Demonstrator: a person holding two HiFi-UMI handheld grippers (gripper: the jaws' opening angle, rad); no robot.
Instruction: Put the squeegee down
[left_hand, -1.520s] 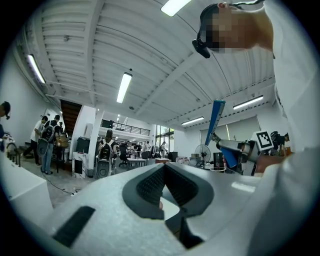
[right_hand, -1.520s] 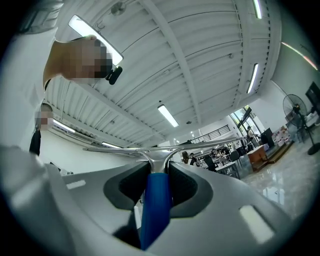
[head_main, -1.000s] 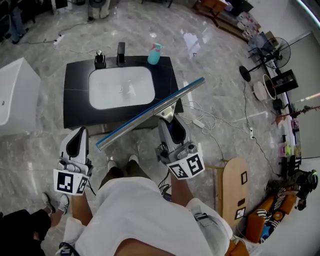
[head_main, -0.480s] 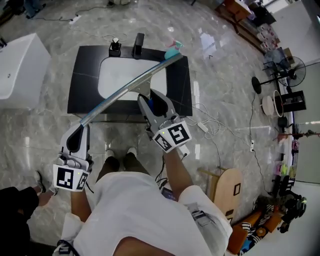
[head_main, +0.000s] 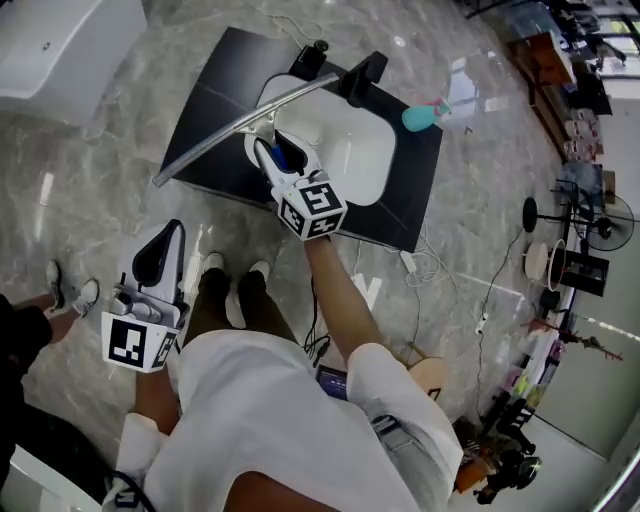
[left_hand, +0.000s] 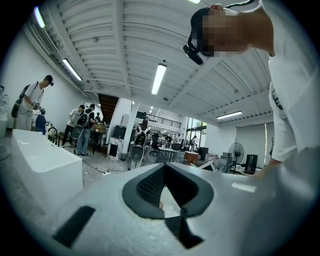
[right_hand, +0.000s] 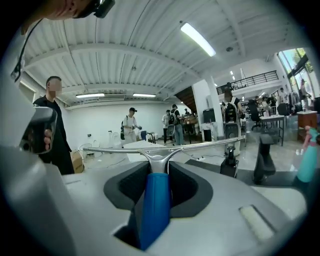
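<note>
- Blue plastic is filling the gap of the right claw (head_main: 272, 152): we are gripping the squeegee (head_main: 258, 122) by its handle (right_hand: 155, 205), with the jaws clamped on both sides of it.
- The squeegee is sitting straight ahead of that claw, and its metal blade (right_hand: 160, 149) is lying crosswise to the jaws. The long axis is running from the near left corner of the black tabletop (head_main: 205, 105) toward the faucet (head_main: 365, 75) on the far edge.
- We are holding it over the left part of the white basin (head_main: 350, 150). We cannot tell whether the blade is touching anything, though it is looking raised to us.
- The left claw (head_main: 172, 232) is hanging low at our side, well apart from the tabletop, with its jaws closed together on nothing. The right claw is the nearer one by far.
- A small dispenser (head_main: 315, 52) is standing just beside the faucet on the far edge. A teal bottle (head_main: 425, 115) is sitting near the far right corner.
- We are judging that setting it down is calling for a flat strip. The bare left edge of the tabletop is looking free, while the basin's hollow, the faucet and the small dispenser are crowding the blade's far end.
</note>
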